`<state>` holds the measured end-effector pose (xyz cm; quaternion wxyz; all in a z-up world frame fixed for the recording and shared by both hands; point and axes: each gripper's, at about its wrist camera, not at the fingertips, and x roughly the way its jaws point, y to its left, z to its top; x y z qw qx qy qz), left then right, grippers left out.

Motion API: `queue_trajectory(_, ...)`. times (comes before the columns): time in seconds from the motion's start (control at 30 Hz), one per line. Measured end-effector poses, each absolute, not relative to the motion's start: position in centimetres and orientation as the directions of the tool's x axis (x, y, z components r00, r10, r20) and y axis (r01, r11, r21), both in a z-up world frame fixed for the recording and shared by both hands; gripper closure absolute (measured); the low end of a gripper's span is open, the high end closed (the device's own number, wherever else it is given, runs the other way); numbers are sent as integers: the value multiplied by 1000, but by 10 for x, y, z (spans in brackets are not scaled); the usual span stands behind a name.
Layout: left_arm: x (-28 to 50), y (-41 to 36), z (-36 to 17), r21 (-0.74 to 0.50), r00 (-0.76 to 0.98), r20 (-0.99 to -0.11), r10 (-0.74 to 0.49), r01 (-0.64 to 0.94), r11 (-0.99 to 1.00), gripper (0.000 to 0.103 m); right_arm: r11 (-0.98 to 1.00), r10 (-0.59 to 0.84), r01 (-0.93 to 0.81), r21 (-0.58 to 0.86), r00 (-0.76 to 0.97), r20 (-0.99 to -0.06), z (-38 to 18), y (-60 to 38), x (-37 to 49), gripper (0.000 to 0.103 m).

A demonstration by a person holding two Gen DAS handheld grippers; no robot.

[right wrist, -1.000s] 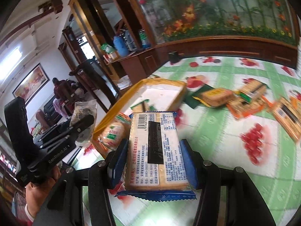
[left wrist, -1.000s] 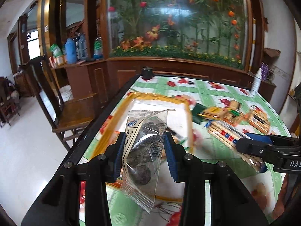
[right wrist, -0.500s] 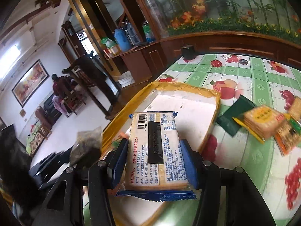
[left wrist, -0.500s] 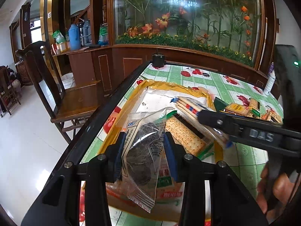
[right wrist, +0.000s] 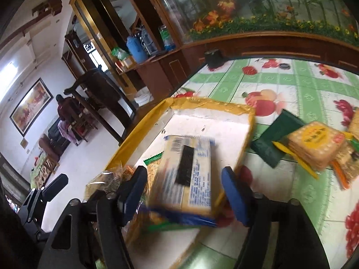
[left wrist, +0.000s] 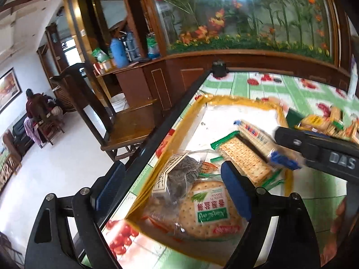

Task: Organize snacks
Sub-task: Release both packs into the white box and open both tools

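Note:
A white tray with a yellow rim (left wrist: 244, 100) (right wrist: 208, 105) lies on the table. My left gripper (left wrist: 172, 188) is open above its near end; the clear bag of dark snacks (left wrist: 179, 174) lies loose in the tray on a round cracker pack (left wrist: 208, 208). A green-edged cracker pack (left wrist: 244, 159) lies beside them. My right gripper (right wrist: 184, 190) is open, and the blue-edged cracker pack (right wrist: 186, 174) sits blurred between its fingers, tilting over the tray. That gripper also shows in the left wrist view (left wrist: 289, 150).
Several snack packs (right wrist: 314, 145) and a dark green packet (right wrist: 276, 136) lie on the green fruit-print tablecloth (right wrist: 291, 85) right of the tray. A wooden chair (left wrist: 107, 121) stands beyond the table's left edge. A black object (left wrist: 218, 68) sits at the far corner.
My left gripper opened and the bag of dark snacks dropped into the tray. My right gripper opened over the tray and its blue-edged cracker pack is slipping out.

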<state>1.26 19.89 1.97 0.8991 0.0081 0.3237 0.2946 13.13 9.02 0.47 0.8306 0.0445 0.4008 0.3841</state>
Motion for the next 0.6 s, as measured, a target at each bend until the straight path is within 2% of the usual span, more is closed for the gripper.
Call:
queue_trajectory(0.17,-17,187,49,108,668,-544,508,-545,831,15,725,672,-565,393,460,-580,26,36,108,31)
queue_trajectory(0.23,-30,175,65,94,689,-517,507,-543,834,15,741,664,-538,401,501,-555,34,4,95,27)
queue_trajectory(0.6,-61,109,121,74,801,-393,451,-461,884,15,818,573,-406,407,632,-522,46,-111,47,24)
